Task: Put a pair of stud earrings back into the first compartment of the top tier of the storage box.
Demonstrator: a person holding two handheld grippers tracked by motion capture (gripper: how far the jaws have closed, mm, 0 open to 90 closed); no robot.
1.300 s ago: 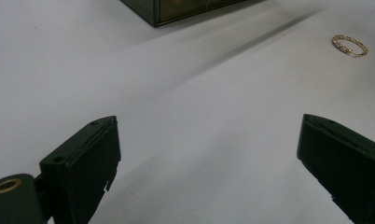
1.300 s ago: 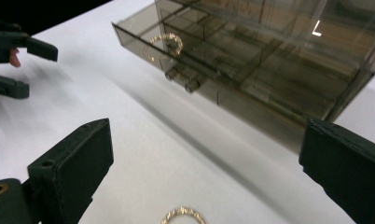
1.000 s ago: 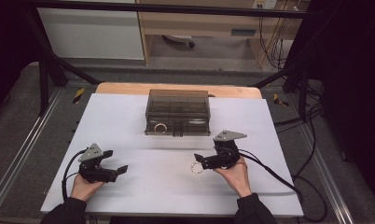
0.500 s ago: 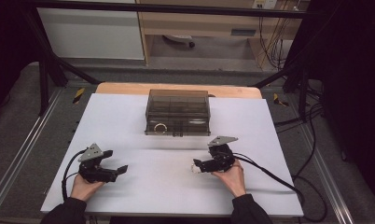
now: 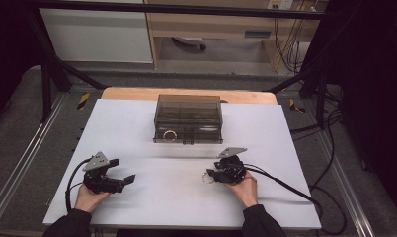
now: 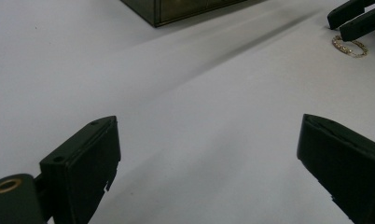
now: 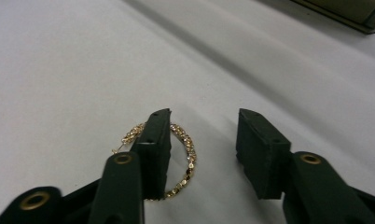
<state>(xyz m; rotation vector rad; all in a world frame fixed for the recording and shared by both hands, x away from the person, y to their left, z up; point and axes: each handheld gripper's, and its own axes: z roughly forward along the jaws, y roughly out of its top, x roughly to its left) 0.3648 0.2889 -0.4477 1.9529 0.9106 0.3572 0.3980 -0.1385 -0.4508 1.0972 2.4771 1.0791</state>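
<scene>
White sheeting covers the worktop (image 5: 152, 128), with a grey floor, cables and a pale cabinet beyond its far edge. Against a second ago, the right tongs (image 5: 210, 177) have dropped lower toward the sheet and their jaws have just been closing, from wide to a narrower gap. A gold beaded hoop earring (image 7: 178, 154) lies flat on the sheet under them; the right gripper view shows one jaw over the hoop's middle and the other off to its side, so the pads are not pinching it. The left tongs (image 5: 125, 173) have kept their place near the front left corner, jaws spread wide with nothing between them. A smoky transparent drawer box (image 5: 188, 118) sits at the worktop's far middle, another hoop (image 5: 170, 134) showing through its front, well apart from both tongs.
</scene>
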